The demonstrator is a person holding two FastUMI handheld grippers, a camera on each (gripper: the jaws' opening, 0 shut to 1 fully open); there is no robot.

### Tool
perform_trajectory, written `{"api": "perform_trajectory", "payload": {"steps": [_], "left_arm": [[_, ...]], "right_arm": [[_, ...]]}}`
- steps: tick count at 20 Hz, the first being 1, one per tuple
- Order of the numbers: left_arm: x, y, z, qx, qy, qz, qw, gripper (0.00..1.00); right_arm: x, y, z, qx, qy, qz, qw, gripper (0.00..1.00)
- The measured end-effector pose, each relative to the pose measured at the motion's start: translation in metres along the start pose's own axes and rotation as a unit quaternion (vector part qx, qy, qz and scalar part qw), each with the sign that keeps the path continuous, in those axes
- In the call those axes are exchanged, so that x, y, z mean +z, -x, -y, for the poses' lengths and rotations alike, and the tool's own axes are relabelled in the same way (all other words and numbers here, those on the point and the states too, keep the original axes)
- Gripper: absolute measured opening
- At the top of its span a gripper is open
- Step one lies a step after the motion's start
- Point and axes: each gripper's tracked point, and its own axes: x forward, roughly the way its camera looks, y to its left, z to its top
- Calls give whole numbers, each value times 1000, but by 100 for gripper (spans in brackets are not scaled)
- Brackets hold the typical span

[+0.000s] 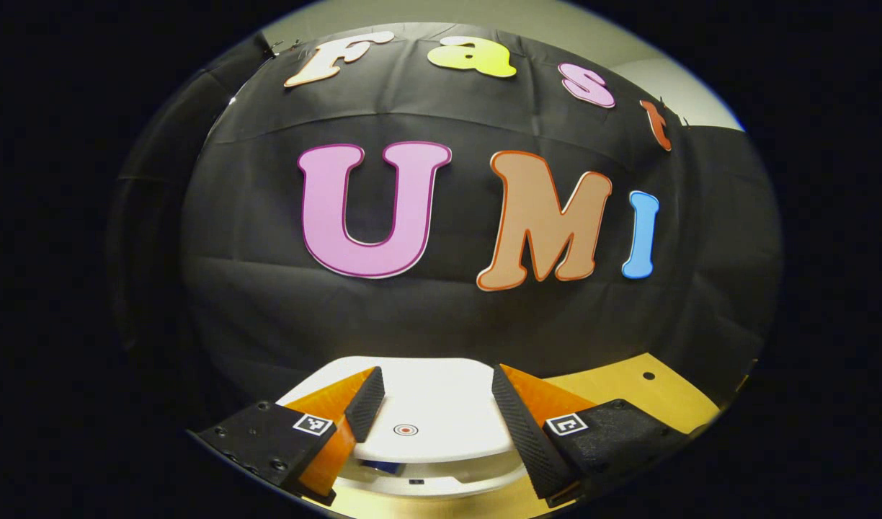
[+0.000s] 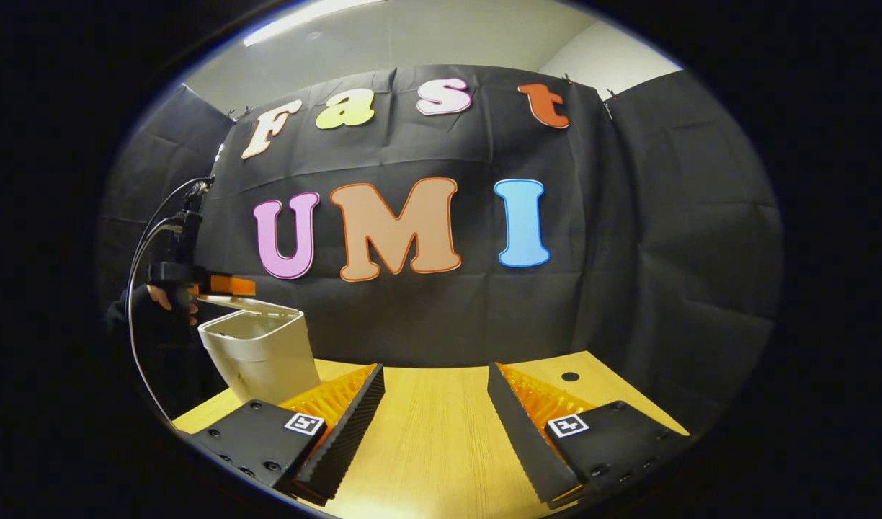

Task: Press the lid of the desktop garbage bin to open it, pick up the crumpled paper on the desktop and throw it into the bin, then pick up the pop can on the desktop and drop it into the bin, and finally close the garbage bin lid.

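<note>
My left gripper (image 1: 437,407) hangs with its fingers spread and holding nothing, just above the white lid (image 1: 441,404) of the garbage bin (image 2: 257,353); the lid stands ajar, so closing it looks like the step in hand. I would bring a fingertip straight down on the lid's red dot (image 1: 406,430) and press evenly. My right gripper (image 2: 434,418), spread and empty, waits over the wooden desktop (image 2: 434,447), right of the bin.

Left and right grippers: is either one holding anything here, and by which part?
Nothing is held. The left gripper is open above the bin lid, fingers either side of it without gripping. The right gripper is open over the bare table.
</note>
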Motion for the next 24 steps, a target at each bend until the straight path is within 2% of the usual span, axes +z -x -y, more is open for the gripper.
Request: {"api": "perform_trajectory", "payload": {"steps": [7, 9, 11, 14, 17, 18, 20, 24], "left_arm": [[-31, 3, -1, 11, -8, 2, 1000, 93], [-43, 5, -2, 25, -44, -3, 999, 93], [-44, 6, -2, 31, -65, 28, 997, 92], [-46, 3, -3, 29, -20, 61, 997, 92], [-49, 5, -1, 24, -25, 64, 997, 92], [-41, 6, 1, 23, -32, 77, 996, 92], [-39, 5, -2, 20, -43, 83, 995, 91], [-31, 6, -1, 13, -10, 87, 996, 91]], "right_arm": [[-6, -15, -12, 10, 7, -11, 1000, 96], [-8, -18, -17, 15, 9, -15, 1000, 96], [-12, -23, -21, 19, 13, -22, 999, 96], [-21, -27, -27, 27, 14, -34, 999, 96], [-21, -28, -31, 34, 21, -36, 999, 96], [-18, -28, -32, 37, 21, -33, 999, 100], [-11, -27, -29, 36, 23, -25, 999, 96], [0, -24, -24, 36, 14, -12, 999, 96]]}}
